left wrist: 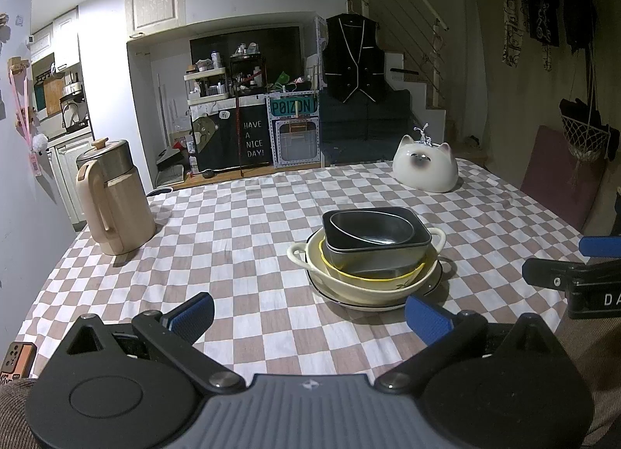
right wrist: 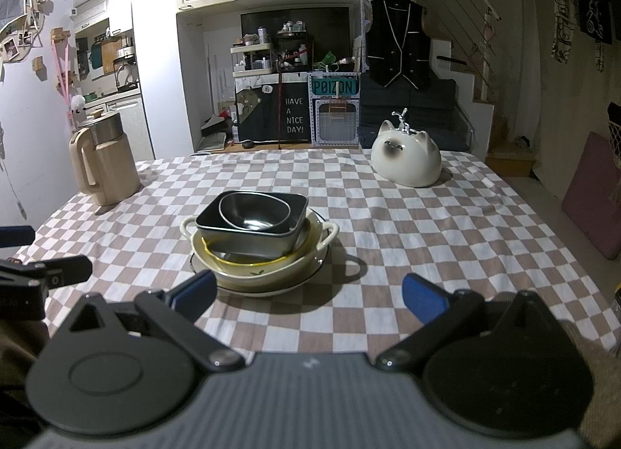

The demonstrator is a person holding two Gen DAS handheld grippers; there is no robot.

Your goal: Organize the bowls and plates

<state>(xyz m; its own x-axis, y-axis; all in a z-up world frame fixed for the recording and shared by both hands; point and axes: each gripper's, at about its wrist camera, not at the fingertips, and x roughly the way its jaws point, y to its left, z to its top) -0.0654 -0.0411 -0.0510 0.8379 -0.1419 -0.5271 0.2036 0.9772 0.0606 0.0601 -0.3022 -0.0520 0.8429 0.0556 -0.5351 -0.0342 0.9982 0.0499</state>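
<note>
A stack of dishes stands mid-table: a white plate [left wrist: 431,288] with a dark rim at the bottom, a cream two-handled bowl [left wrist: 349,286], a yellow-rimmed bowl [left wrist: 403,276], a dark rectangular dish [left wrist: 380,251] and a small metal bowl [left wrist: 372,231] on top. The same stack shows in the right wrist view, with the cream bowl [right wrist: 271,272] and dark dish [right wrist: 248,241]. My left gripper [left wrist: 310,317] is open, short of the stack and left of it. My right gripper [right wrist: 308,293] is open, its left finger near the plate's front edge. Neither holds anything.
A checkered cloth [left wrist: 240,223] covers the table. A beige kettle jug [left wrist: 116,200] stands at the back left, and a white cat-shaped ceramic [left wrist: 425,169] at the back right. The right gripper's body [left wrist: 582,278] enters at the right. A phone [left wrist: 17,361] lies at the near left edge.
</note>
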